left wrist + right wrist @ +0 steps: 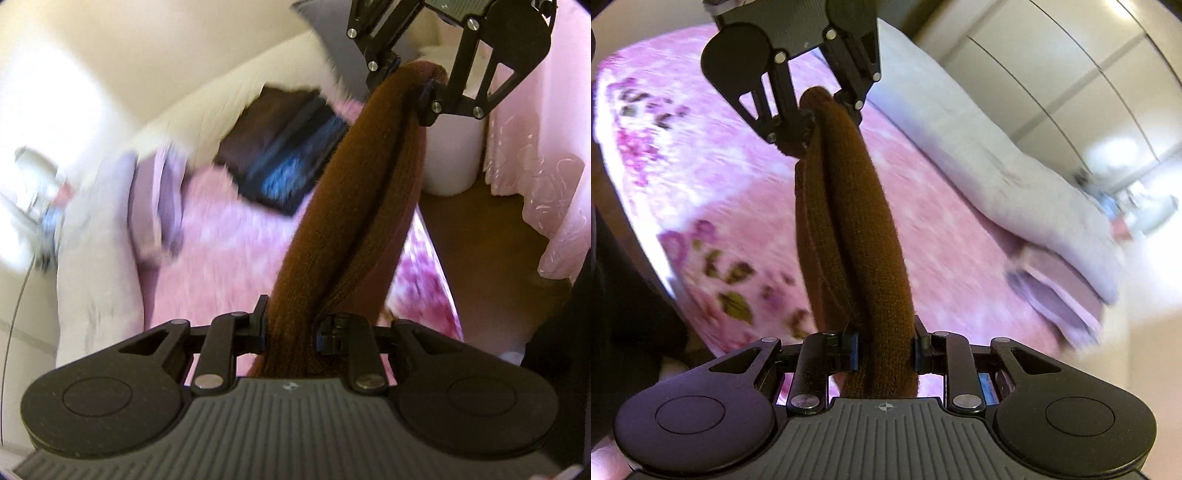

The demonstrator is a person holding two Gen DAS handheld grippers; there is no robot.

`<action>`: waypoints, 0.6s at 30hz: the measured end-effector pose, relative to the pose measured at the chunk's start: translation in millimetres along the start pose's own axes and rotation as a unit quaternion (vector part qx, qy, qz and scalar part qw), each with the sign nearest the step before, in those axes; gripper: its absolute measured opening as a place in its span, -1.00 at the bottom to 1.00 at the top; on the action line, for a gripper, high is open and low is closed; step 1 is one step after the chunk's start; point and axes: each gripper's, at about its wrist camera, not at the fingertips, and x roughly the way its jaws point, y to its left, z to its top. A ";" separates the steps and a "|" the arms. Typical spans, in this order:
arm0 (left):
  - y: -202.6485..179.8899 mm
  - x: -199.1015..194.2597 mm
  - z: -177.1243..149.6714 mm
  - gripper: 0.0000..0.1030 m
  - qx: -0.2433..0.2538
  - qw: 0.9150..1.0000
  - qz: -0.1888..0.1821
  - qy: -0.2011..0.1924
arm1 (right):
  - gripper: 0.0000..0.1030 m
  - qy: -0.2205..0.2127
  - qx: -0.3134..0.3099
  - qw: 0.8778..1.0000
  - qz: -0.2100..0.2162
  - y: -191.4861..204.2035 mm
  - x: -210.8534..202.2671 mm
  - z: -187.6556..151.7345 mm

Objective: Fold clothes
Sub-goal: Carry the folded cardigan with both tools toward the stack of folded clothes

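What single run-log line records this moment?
left gripper: shut on brown knit garment | right gripper: shut on same garment | garment: stretched between grippers above pink bedspread

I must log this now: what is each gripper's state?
Left gripper: closed on the brown knit garment.
Right gripper: closed on the same garment.

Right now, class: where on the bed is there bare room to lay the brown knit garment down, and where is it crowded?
The free patch is the pink floral bedspread, between its flowered edge and the white duvet. It is crowded beside the duvet, where folded dark clothes and a folded mauve item lie.
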 end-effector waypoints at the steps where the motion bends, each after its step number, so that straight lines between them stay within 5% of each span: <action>1: 5.5 8.3 10.0 -0.62 0.010 1.000 -0.003 -0.010 | -0.53 0.008 0.011 1.000 -0.010 -9.0 -3.5 -3.3; 9: 55.6 67.6 98.2 -0.62 0.085 0.993 -0.022 -0.074 | -0.53 0.055 0.059 0.994 -0.078 -94.9 -21.2 -41.2; 18: 146.2 195.0 243.4 -0.62 0.104 0.989 0.036 -0.101 | -0.53 0.038 0.062 0.988 -0.136 -264.2 1.6 -139.8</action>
